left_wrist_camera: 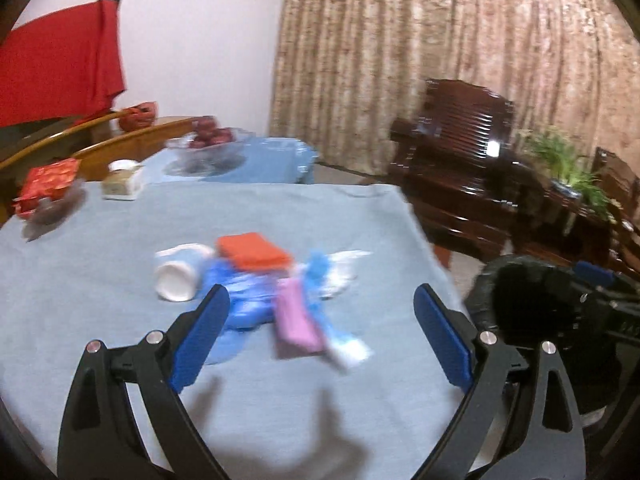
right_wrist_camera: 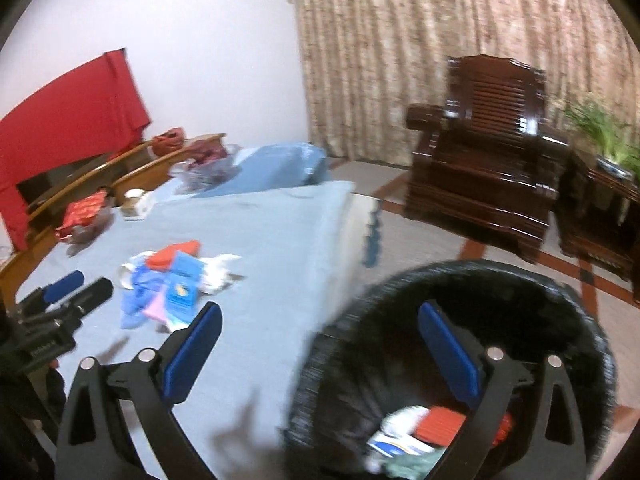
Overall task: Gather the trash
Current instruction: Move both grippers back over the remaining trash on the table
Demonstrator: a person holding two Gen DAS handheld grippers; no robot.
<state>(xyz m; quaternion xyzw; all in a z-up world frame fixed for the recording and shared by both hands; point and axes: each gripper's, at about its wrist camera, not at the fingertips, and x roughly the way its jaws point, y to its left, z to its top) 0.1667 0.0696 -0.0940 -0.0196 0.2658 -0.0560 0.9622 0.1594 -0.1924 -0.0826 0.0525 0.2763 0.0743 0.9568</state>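
A pile of trash lies on the blue tablecloth [left_wrist_camera: 100, 272]: a white paper cup [left_wrist_camera: 178, 274] on its side, an orange-red box [left_wrist_camera: 254, 256], crumpled blue plastic [left_wrist_camera: 244, 300], a pink packet [left_wrist_camera: 298, 322] and white tissue [left_wrist_camera: 344, 270]. My left gripper [left_wrist_camera: 322, 300] is open and empty, hovering just short of the pile. My right gripper [right_wrist_camera: 320, 320] is open and empty over the rim of the black-lined bin [right_wrist_camera: 520, 292], which holds a red box [right_wrist_camera: 440, 426] and white wrappers [right_wrist_camera: 400, 436]. The pile also shows in the right wrist view [right_wrist_camera: 172, 280], with the left gripper [right_wrist_camera: 76, 288] beside it.
At the table's far end stand a red gift box [left_wrist_camera: 50, 184], a small jar [left_wrist_camera: 122, 180] and a glass bowl of red fruit [left_wrist_camera: 208, 144]. The bin [left_wrist_camera: 536, 304] stands off the table's right edge. A dark wooden armchair [left_wrist_camera: 460, 168] and a potted plant [left_wrist_camera: 560, 160] stand behind it.
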